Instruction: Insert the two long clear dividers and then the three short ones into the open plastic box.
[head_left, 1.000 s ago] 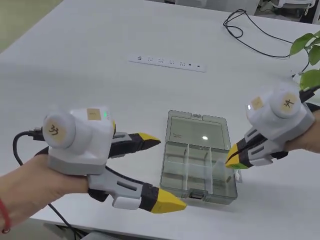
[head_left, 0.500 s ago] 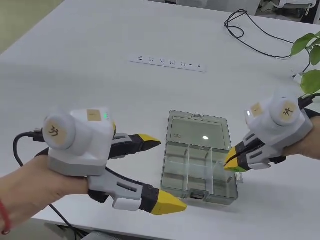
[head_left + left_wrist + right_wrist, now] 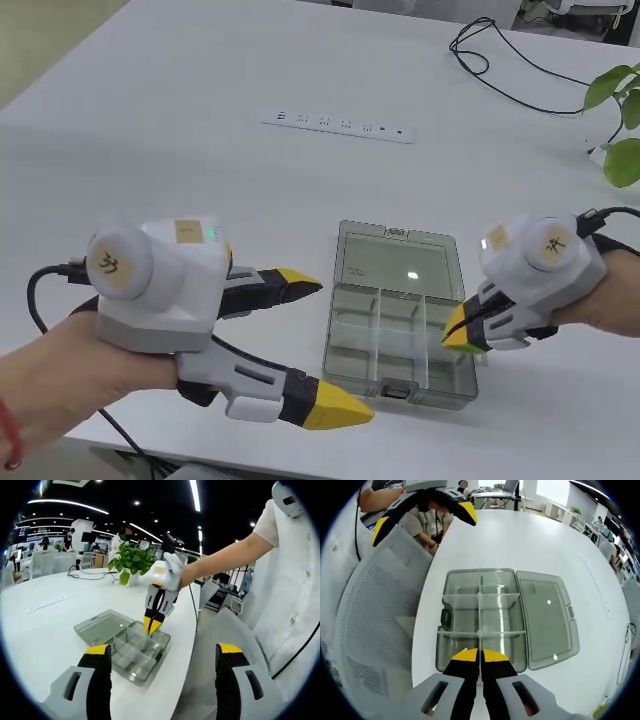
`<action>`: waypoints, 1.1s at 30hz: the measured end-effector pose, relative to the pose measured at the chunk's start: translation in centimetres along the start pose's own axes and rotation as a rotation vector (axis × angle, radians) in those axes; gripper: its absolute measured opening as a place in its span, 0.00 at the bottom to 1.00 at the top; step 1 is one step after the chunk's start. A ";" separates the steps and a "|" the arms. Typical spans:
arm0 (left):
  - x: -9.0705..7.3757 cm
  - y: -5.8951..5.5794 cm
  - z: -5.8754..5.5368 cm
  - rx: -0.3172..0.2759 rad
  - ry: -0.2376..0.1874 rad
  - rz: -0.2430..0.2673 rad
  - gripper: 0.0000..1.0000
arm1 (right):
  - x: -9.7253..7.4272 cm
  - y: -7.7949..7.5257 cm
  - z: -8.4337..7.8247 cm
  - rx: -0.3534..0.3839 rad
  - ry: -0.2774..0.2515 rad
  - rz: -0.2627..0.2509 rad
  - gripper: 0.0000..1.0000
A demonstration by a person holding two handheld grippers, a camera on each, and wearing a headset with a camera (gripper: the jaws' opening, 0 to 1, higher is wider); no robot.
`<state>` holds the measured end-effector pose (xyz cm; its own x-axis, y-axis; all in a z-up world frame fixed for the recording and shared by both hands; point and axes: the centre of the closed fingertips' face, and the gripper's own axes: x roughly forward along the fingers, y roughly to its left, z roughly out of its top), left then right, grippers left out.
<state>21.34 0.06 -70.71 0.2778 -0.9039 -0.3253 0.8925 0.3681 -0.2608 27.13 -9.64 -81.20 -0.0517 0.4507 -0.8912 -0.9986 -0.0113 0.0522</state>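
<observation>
The open clear plastic box (image 3: 347, 345) lies near the table's front edge, its lid (image 3: 395, 260) folded back flat. Clear dividers (image 3: 480, 600) stand in the tray (image 3: 451, 625) and split it into compartments. My right gripper (image 3: 459, 333) is at the tray's right end. It is shut on the near end of the clear divider that runs along the tray's middle (image 3: 480, 655). My left gripper (image 3: 320, 345) hovers wide open to the left of the box, holding nothing. In the left gripper view the right gripper (image 3: 151, 626) points down into the box (image 3: 120, 645).
A white power strip (image 3: 335, 126) lies farther back on the white table (image 3: 180, 130). A black cable (image 3: 500, 70) loops at the back right, beside a green plant (image 3: 622, 120). A grey mesh chair (image 3: 375, 605) stands off the table's front edge.
My right gripper has dropped and shifted slightly left, bringing the clear divider down into the tray. The left gripper has not moved.
</observation>
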 end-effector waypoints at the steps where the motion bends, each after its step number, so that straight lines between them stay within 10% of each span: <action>1: 0.0 0.1 0.0 0.000 0.000 0.001 0.87 | 0.1 -0.1 -0.1 0.000 0.002 -0.001 0.03; 21: 0.1 0.1 -0.2 -0.005 0.006 0.000 0.87 | 0.4 -0.3 -0.2 0.012 0.010 -0.019 0.06; 33: -0.3 0.8 -0.8 -0.013 0.017 0.018 0.91 | -2.2 -0.4 0.6 0.067 -0.074 -0.065 0.17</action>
<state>21.63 0.82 -71.56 0.2880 -0.8932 -0.3453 0.8824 0.3876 -0.2666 27.63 -10.10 -78.97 0.0164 0.5129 -0.8583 -0.9965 0.0784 0.0279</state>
